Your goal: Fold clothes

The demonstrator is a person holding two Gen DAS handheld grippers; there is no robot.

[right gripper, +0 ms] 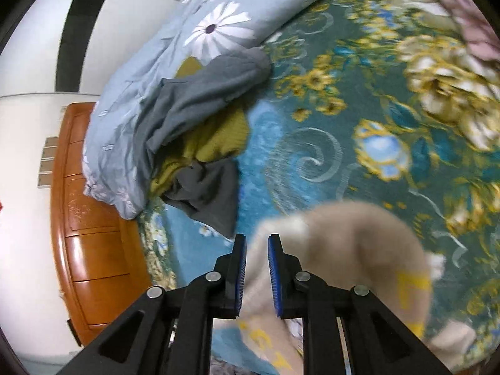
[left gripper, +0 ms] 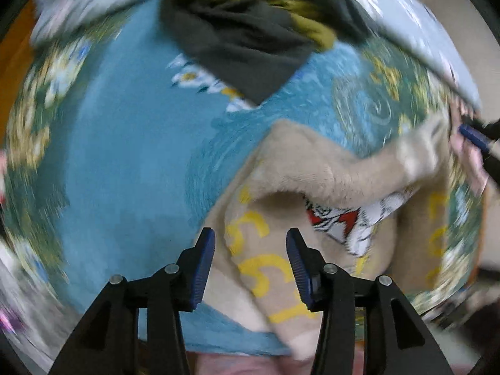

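Two views split the scene: only the left wrist view shows the beige fleece garment (left gripper: 312, 168) with its cartoon print, spread on the blue floral blanket (left gripper: 125, 172) under the wide-open left gripper (left gripper: 250, 250); only the right shows a wooden headboard (right gripper: 93, 218); the right gripper (right gripper: 257, 259), narrowed, pinches the fleece.

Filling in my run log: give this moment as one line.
stage: folding | right tool: shut on beige sweater, sleeve lifted | left tool: open above sweater | gray garment: unfolded beside quilt
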